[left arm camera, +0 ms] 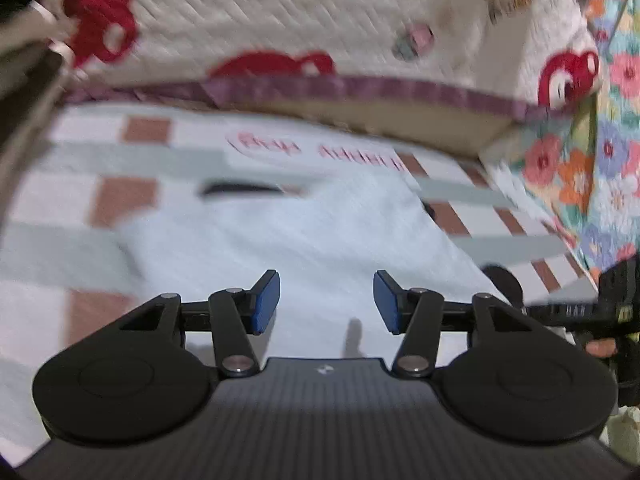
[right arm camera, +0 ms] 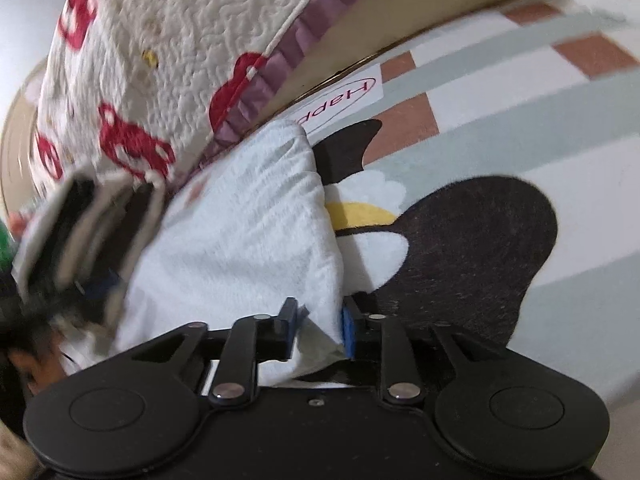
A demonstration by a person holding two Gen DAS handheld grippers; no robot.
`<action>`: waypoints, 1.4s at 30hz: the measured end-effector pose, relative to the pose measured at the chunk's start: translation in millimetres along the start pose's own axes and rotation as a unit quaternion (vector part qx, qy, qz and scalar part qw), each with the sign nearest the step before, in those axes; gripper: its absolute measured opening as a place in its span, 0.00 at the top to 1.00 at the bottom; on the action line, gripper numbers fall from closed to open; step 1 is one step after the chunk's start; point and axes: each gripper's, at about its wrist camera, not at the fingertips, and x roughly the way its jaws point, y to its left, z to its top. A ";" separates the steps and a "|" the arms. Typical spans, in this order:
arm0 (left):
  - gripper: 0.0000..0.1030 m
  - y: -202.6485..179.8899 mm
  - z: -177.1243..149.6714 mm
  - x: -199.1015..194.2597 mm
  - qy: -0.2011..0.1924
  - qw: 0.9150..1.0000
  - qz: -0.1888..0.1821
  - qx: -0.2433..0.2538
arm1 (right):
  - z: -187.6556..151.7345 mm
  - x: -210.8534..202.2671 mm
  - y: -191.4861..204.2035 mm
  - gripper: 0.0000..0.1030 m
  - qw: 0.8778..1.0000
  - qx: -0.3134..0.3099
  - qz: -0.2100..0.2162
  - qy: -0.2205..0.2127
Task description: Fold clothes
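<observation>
A white fluffy garment point(left arm camera: 304, 240) lies spread on a checked rug with a penguin picture point(right arm camera: 472, 240). My left gripper point(left arm camera: 326, 302) hovers over its near part, blue pads wide apart, nothing between them. In the right wrist view the same white garment point(right arm camera: 240, 240) runs from the bed edge down to my right gripper point(right arm camera: 318, 330), whose blue pads pinch a corner of the cloth. The other gripper point(right arm camera: 84, 240) shows blurred at the left of that view, and the right gripper point(left arm camera: 592, 312) shows at the right edge of the left wrist view.
A bed with a cream quilt with red patterns point(left arm camera: 320, 12) and a purple frill point(left arm camera: 360, 90) stands right behind the garment. A floral fabric point(left arm camera: 592, 168) hangs at the right. A white label with pink lettering point(right arm camera: 344, 100) lies on the rug point(left arm camera: 60, 240).
</observation>
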 end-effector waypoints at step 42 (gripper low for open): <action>0.58 -16.1 -43.9 -9.6 0.113 0.992 0.005 -0.061 | 21.9 26.1 127.7 0.87 0.975 -0.092 0.192 0.063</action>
